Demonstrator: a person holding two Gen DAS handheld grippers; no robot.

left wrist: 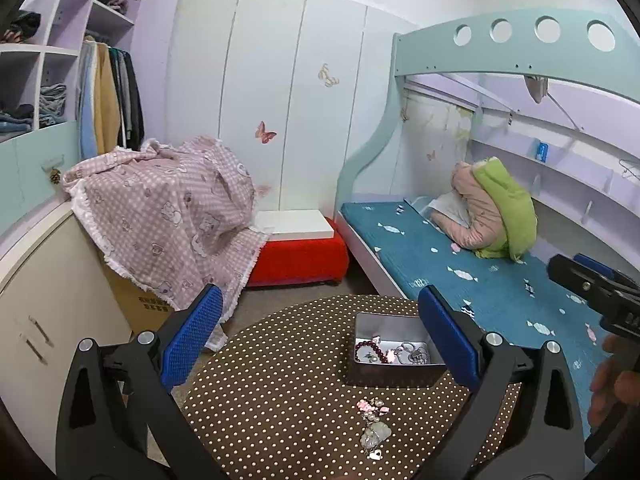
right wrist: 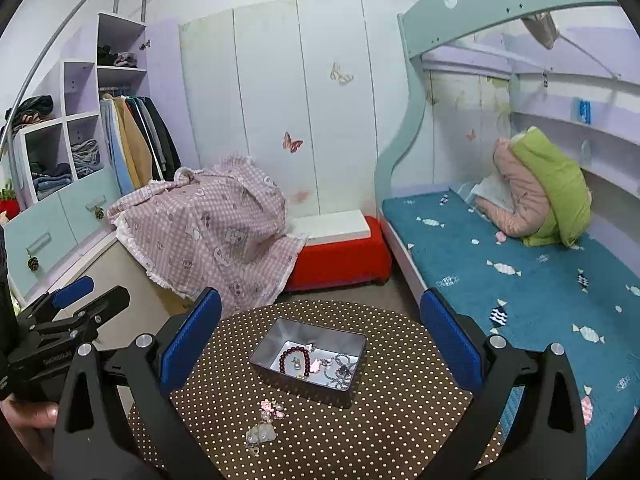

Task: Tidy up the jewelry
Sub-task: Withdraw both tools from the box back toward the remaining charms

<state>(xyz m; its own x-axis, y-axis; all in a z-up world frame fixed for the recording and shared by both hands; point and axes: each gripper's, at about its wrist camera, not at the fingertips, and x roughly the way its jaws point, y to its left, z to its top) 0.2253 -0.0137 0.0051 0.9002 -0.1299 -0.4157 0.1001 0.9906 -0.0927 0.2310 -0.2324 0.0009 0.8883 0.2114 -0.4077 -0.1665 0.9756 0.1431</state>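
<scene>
Jewelry (right wrist: pixel 316 364) inside tin (right wrist: pixel 280 334), charm (right wrist: pixel 262 432) outside.

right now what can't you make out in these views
- Tin: right end hidden by the left gripper's finger, left wrist view.
- Charm piece on the table: too small to identify, both views.
- Jewelry in the tin: tangled, pieces uncountable.

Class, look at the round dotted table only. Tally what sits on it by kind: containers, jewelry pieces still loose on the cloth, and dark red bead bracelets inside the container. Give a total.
Tin boxes: 1, the tin box
Loose jewelry pieces on the tablecloth: 1, the pink and clear charm piece
Dark red bead bracelets in the box: 1, the bead bracelet
Total: 3
The tangled silver pieces in the box are too jumbled to count.
</scene>
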